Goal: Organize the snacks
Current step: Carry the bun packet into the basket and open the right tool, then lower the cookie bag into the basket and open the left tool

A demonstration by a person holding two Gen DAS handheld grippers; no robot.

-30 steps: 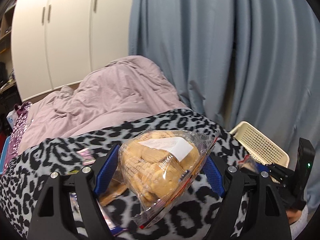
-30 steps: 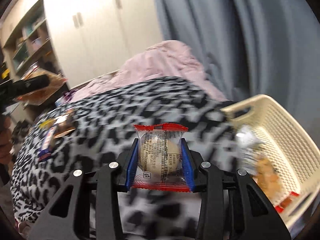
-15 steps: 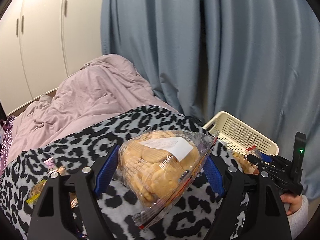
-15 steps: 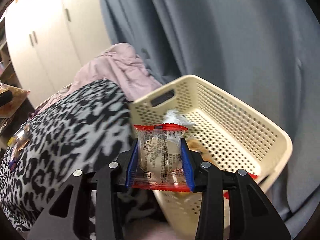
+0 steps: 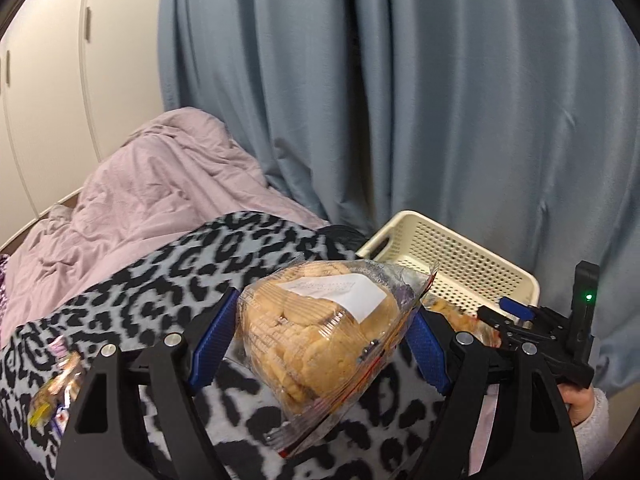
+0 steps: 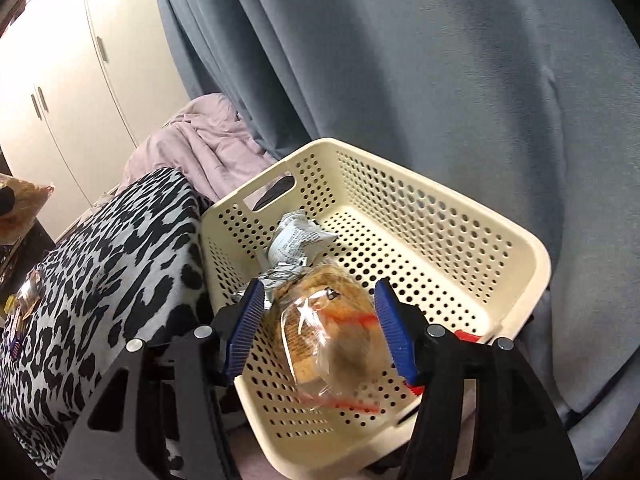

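Right gripper [image 6: 320, 324] just let go – jaws spread, small packet [image 6: 340, 364] dropping into the basket [image 6: 532, 264]. One snack sorted. Left gripper [image 5: 320, 340] clamps the cookie bag [image 5: 320, 332] near the basket, probably next.

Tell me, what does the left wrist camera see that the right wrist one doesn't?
Only the left view shows the left tongs clamped on a clear bag of cookies, and the right tongs from outside.

Only the right view shows inside the cream basket: a silver packet and a blurred red-edged packet between the right tongs, whose jaws have just been opening.

Both show basket, leopard blanket, blue curtain.
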